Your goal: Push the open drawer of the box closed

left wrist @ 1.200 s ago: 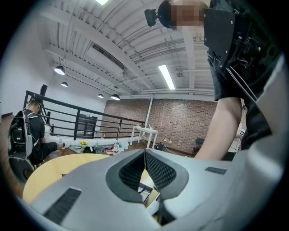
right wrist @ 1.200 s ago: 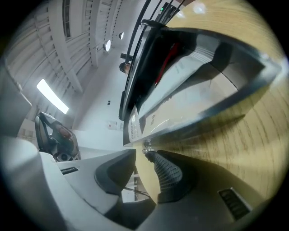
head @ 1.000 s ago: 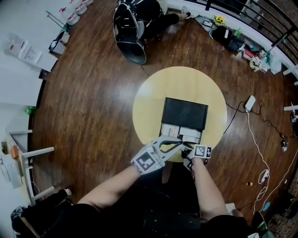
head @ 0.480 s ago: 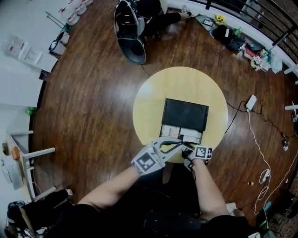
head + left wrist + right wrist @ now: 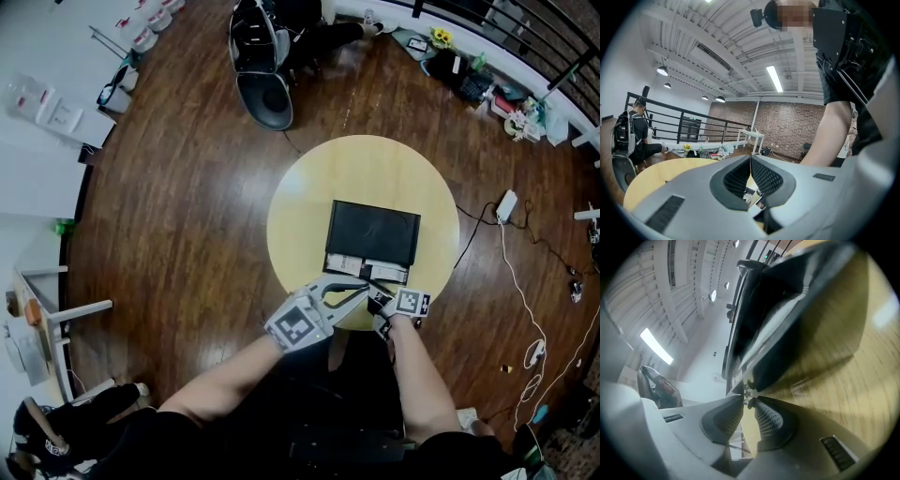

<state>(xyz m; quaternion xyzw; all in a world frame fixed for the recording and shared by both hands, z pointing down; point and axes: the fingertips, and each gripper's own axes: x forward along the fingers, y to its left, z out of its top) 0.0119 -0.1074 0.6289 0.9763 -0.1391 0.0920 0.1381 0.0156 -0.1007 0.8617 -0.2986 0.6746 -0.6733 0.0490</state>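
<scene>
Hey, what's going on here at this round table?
A person is at a round table with a hand-held gripper in each hand, working on a black box whose drawer faces them, partly open. The right hand-held gripper is at the drawer's front, jaws seemingly pinched on a small knob. The left hand-held gripper hovers beside it, jaws shut and empty.

Dark wood floor, round yellow table, black railing, brick wall, ceiling strip light.
</scene>
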